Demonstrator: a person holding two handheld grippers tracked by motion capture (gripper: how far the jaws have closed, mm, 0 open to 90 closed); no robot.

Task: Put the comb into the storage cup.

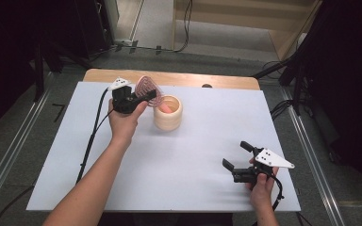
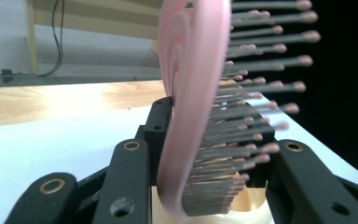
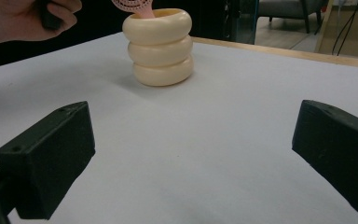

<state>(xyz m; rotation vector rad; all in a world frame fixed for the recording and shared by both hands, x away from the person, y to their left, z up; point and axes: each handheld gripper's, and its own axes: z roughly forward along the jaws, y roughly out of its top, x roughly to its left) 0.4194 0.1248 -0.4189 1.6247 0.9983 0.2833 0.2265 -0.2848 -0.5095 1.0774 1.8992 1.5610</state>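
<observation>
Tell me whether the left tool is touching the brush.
Touching. The left gripper view shows the tool shut on the pink brush, one jaw against its back, the other against its bristles.

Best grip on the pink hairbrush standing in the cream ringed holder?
Take the pink bristled hairbrush by its flat paddle head, from above, pads on back and bristle face. The handle sits down inside the cream ringed cup, so only the head is exposed. The left claw grips it roughly this way.
</observation>
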